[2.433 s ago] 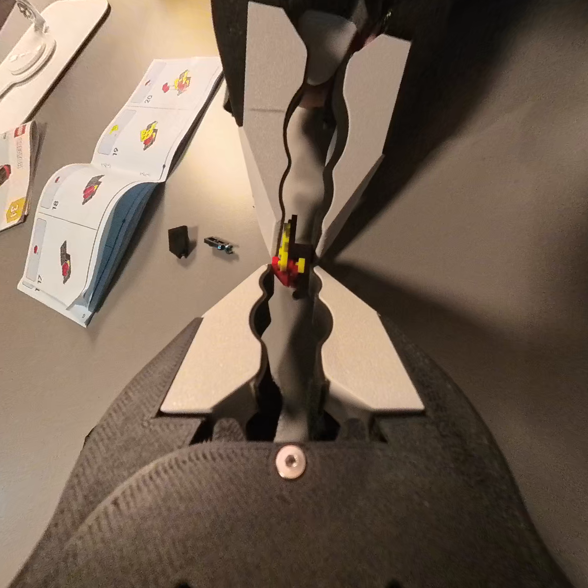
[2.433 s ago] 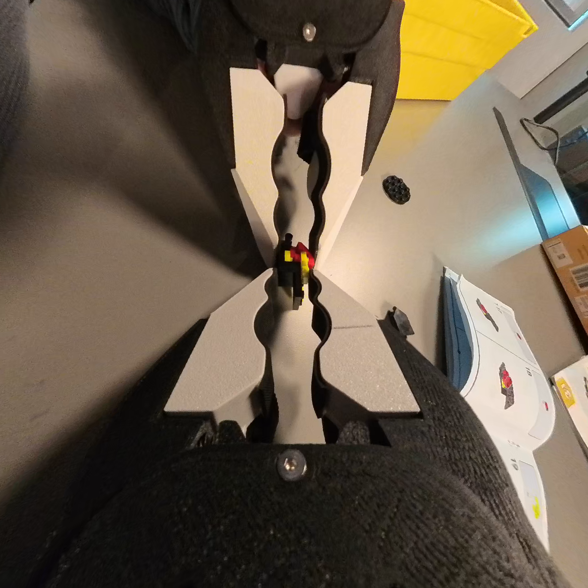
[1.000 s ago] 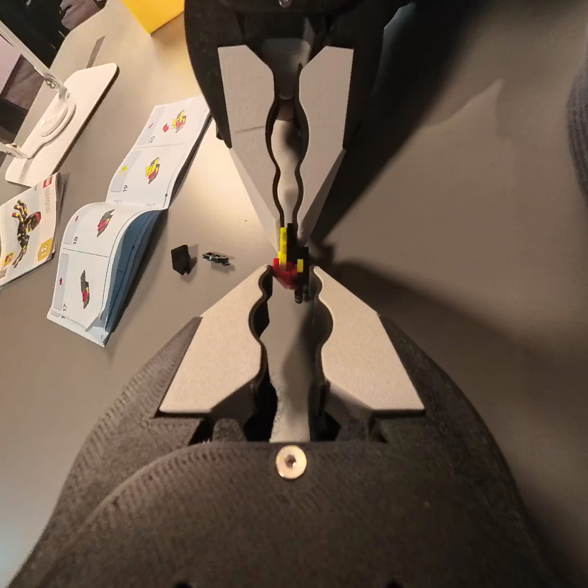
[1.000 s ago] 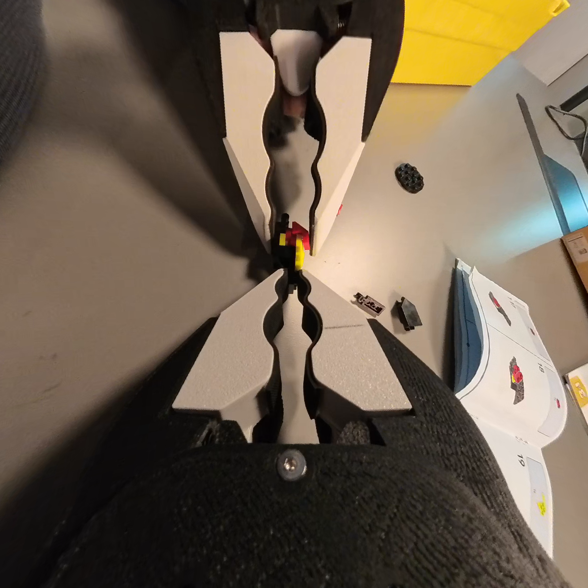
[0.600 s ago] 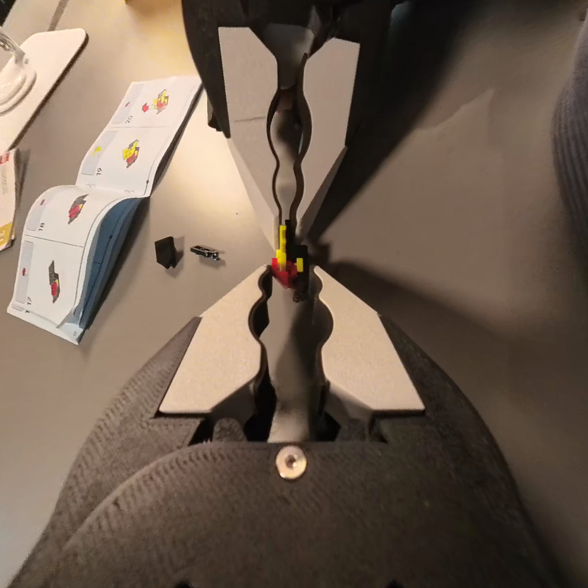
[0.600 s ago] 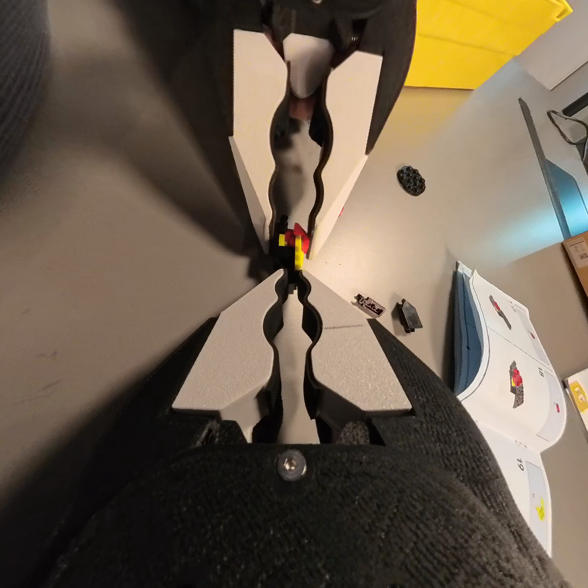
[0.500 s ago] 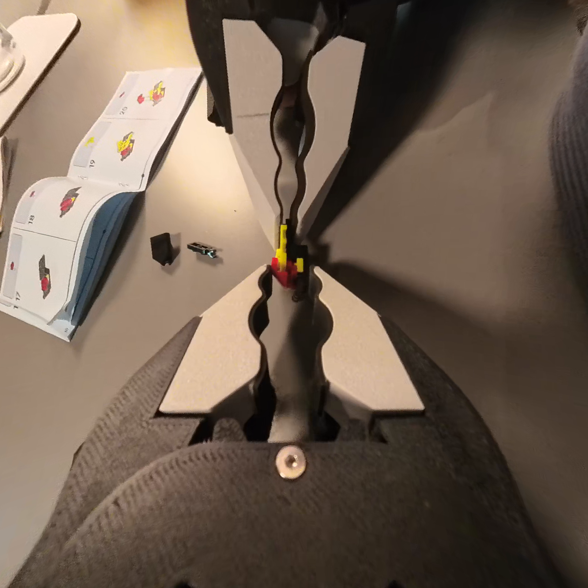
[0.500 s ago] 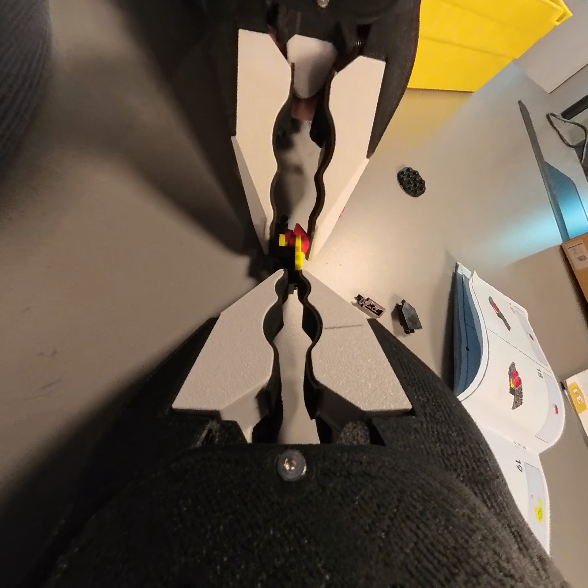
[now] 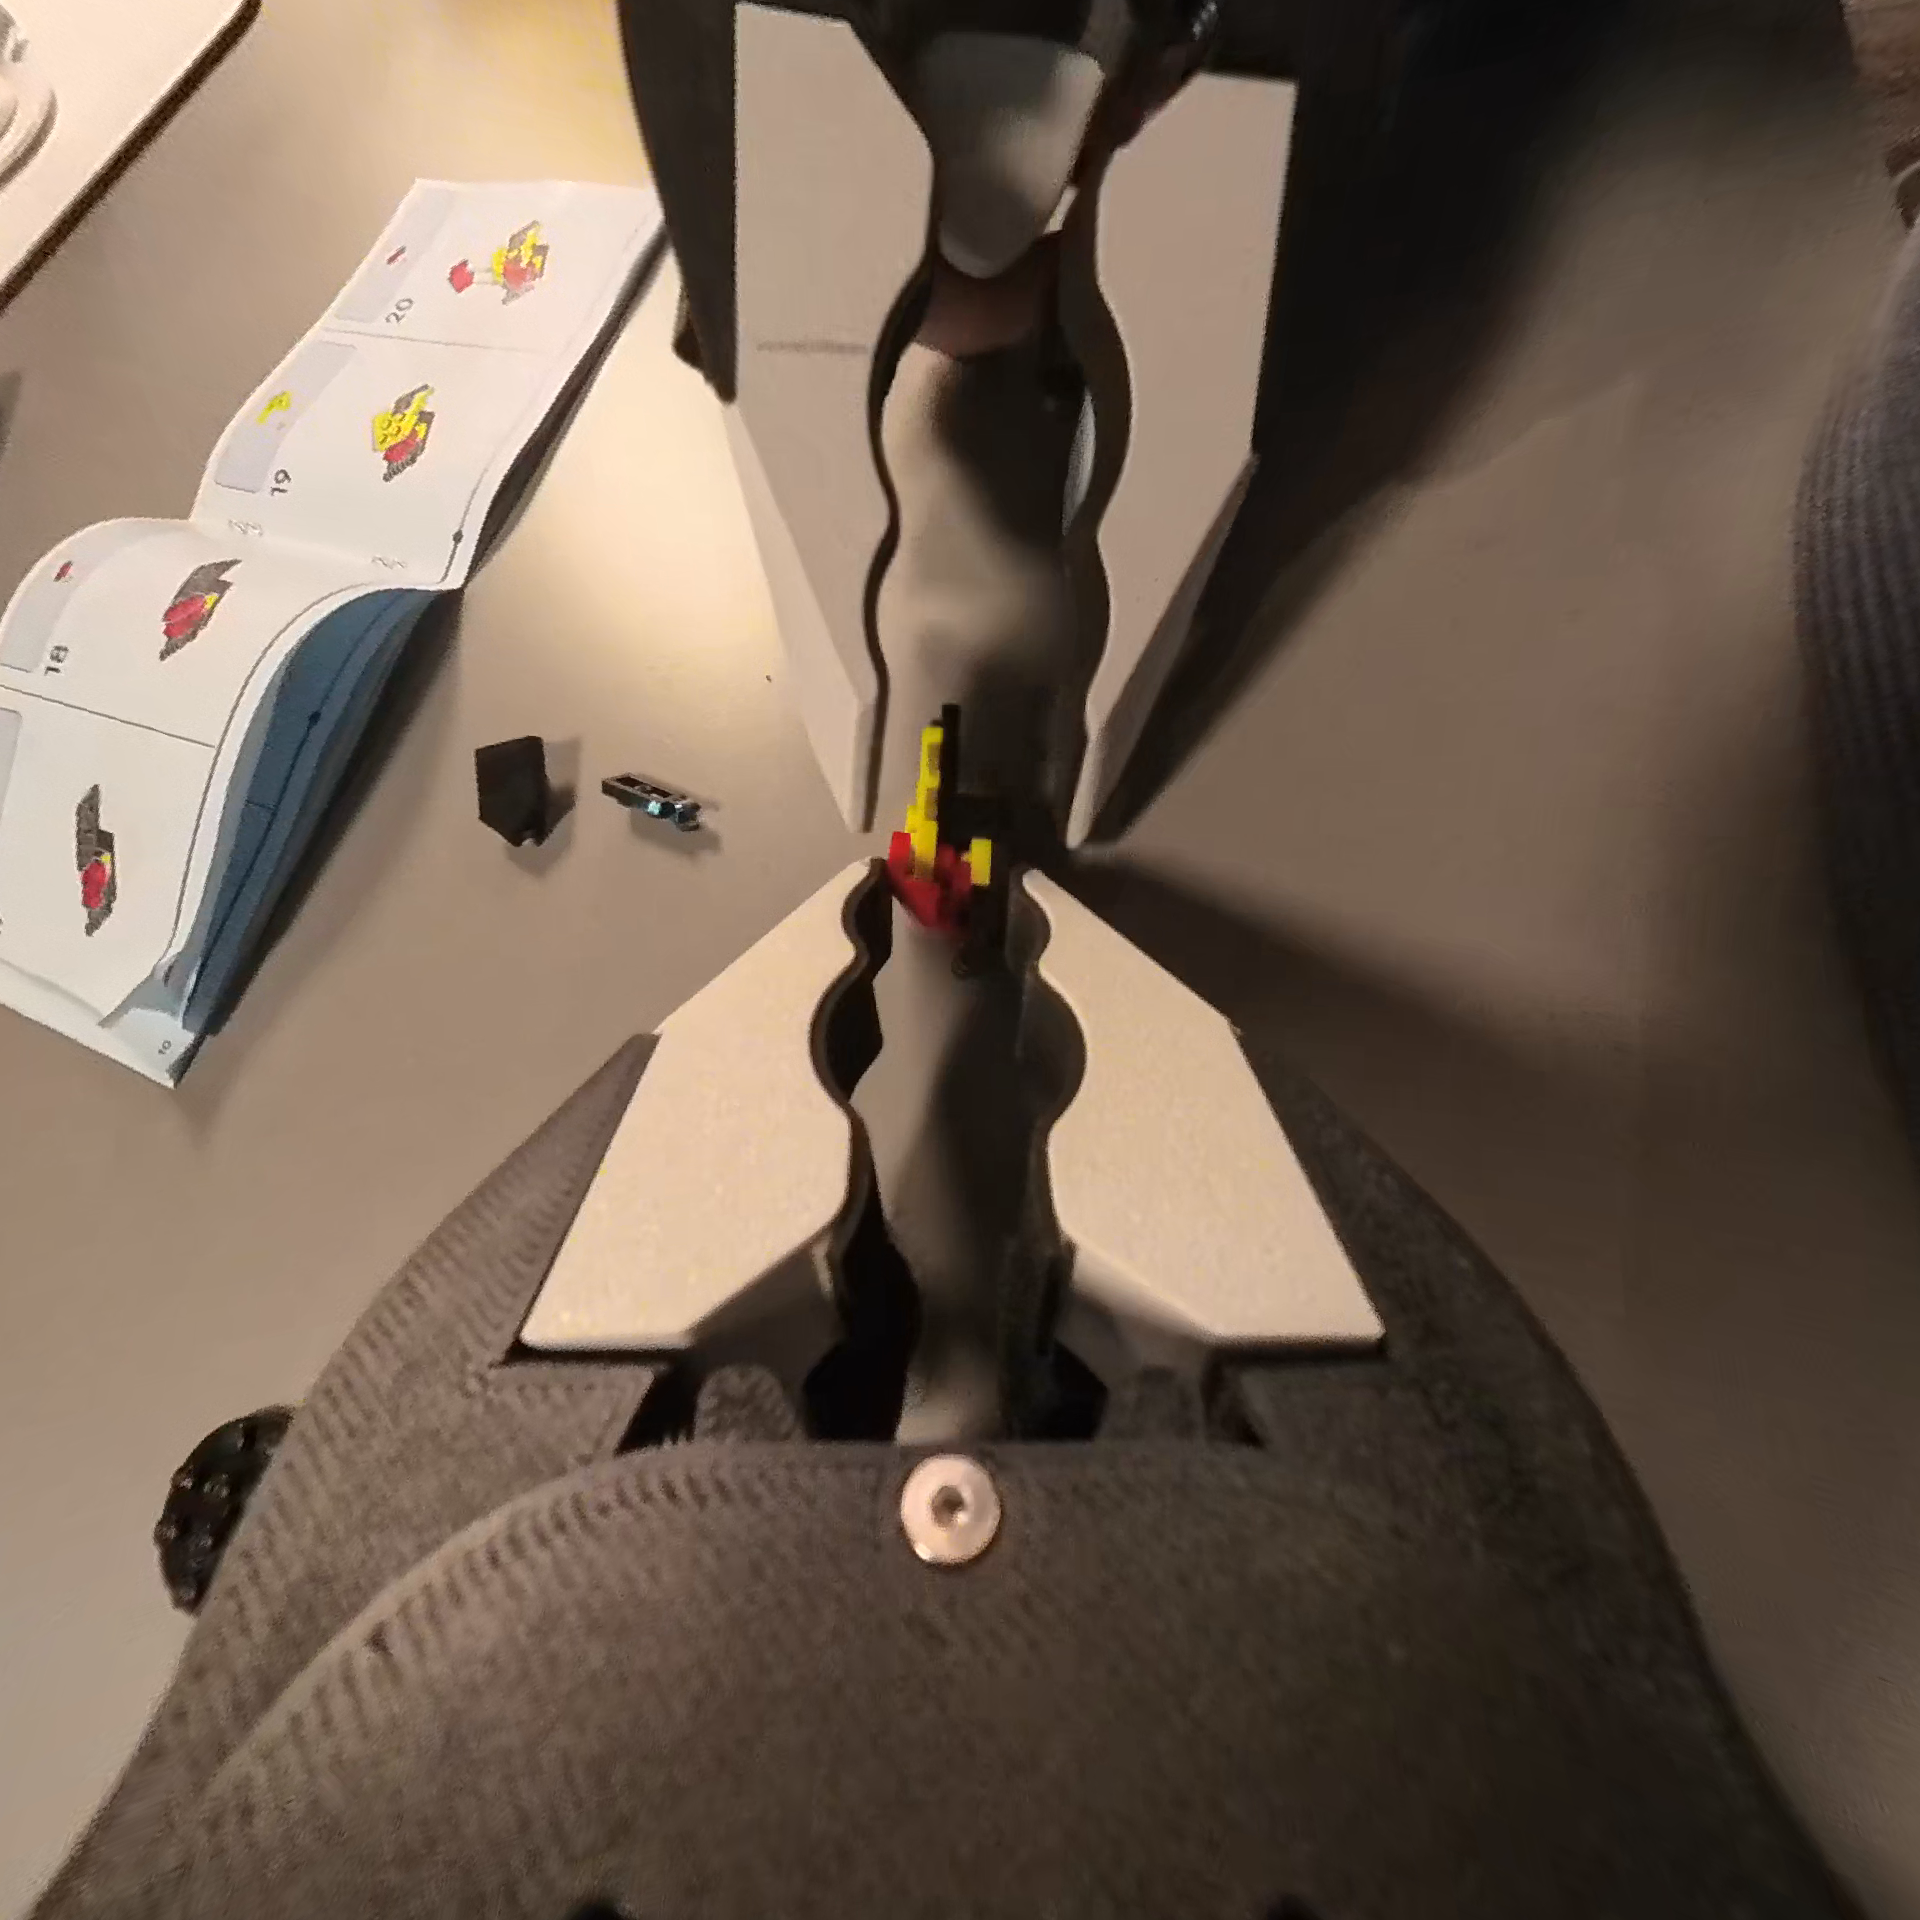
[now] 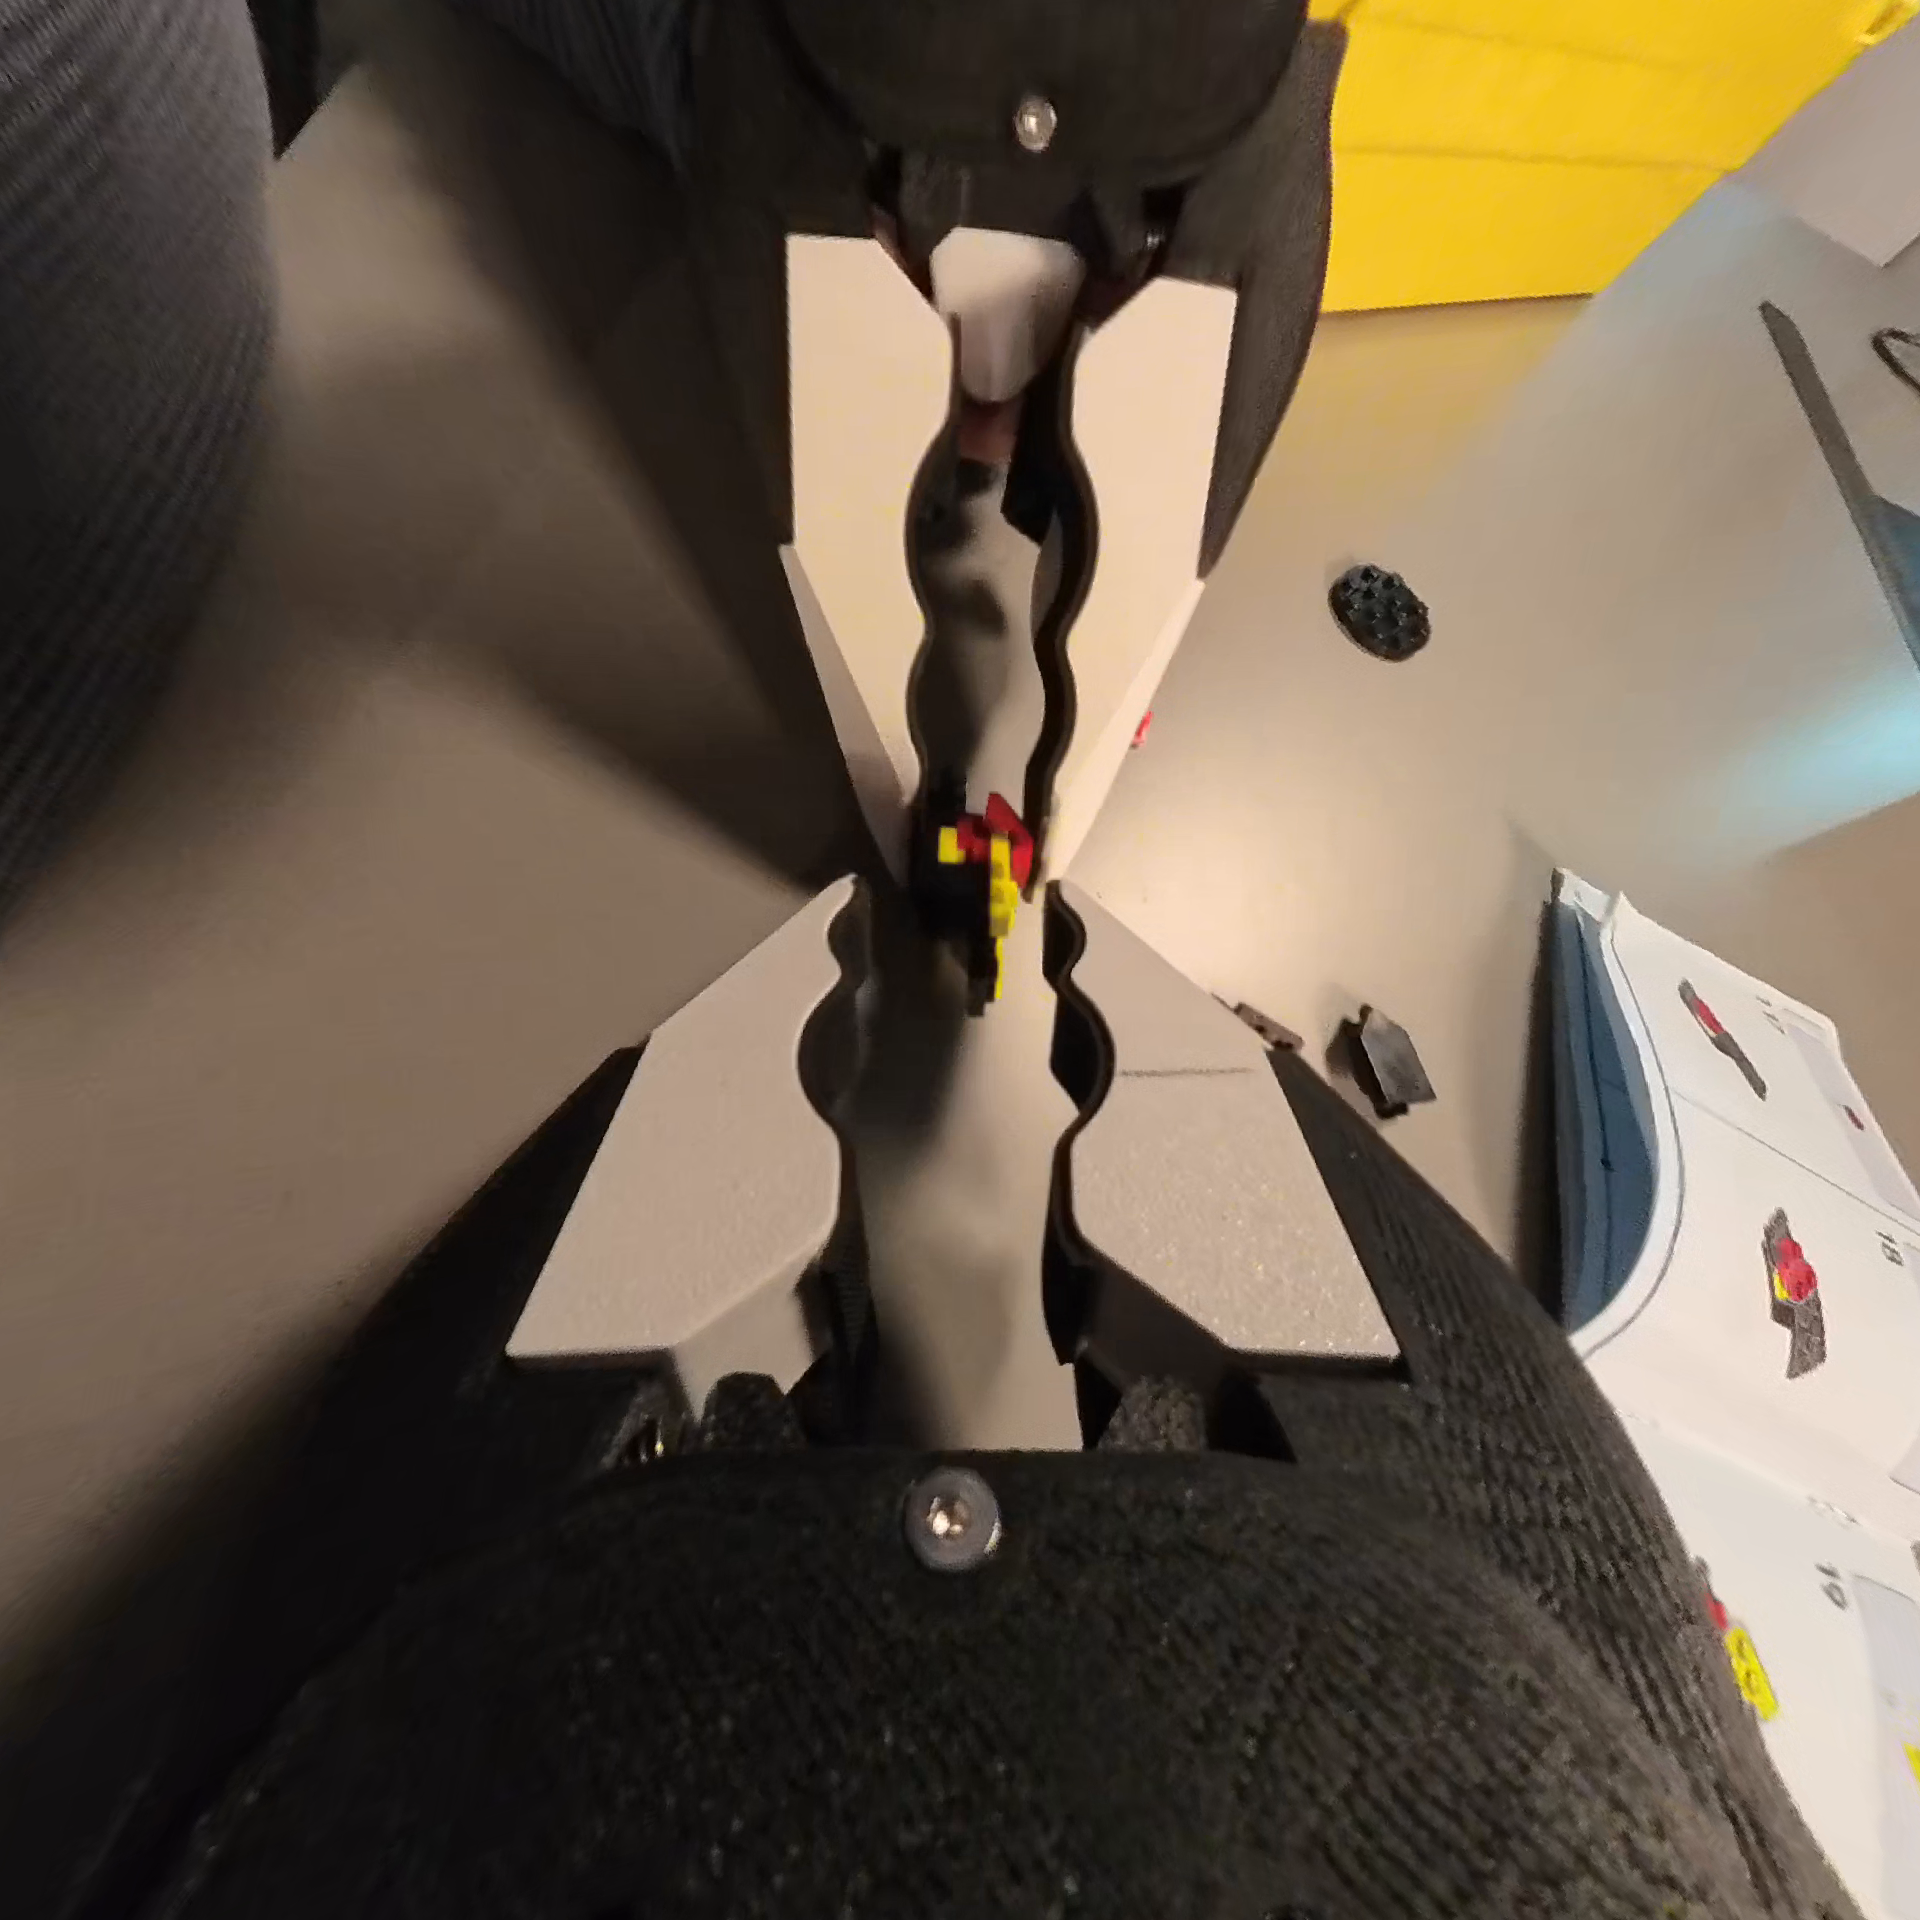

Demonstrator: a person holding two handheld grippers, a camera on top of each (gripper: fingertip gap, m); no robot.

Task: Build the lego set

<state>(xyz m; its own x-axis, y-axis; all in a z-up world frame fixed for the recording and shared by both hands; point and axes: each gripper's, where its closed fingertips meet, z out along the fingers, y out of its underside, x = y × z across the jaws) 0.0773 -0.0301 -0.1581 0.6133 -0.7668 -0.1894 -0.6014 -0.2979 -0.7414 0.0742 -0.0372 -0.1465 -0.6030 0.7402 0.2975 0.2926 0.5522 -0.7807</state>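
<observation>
A small red, yellow and black lego model (image 9: pixel 935 873) hangs above the grey table. My left gripper (image 9: pixel 945 878) is shut on its red and black end. My right gripper (image 10: pixel 951 894) faces it tip to tip. Its jaws stand apart on both sides of the model's yellow end (image 10: pixel 1000 935) and do not appear to touch it. In the right wrist view the model (image 10: pixel 977 868) sits between the left gripper's fingertips (image 10: pixel 902 831). In the left wrist view the right gripper (image 9: pixel 971 821) shows open at the top.
An open instruction booklet (image 9: pixel 260 582) (image 10: pixel 1766 1195) lies on the table. Beside it are a small black piece (image 9: pixel 511 779) (image 10: pixel 1387 1060) and a thin dark piece (image 9: pixel 652 805) (image 10: pixel 1270 1027). A round black studded piece (image 10: pixel 1379 613) and a yellow bin (image 10: pixel 1538 135) are farther off. Less than 4 cm separates the two grippers' tips.
My right gripper's jaws have opened from their narrow grip on the model's yellow end. The left gripper still holds the model. Both grippers shifted slightly over the table.
</observation>
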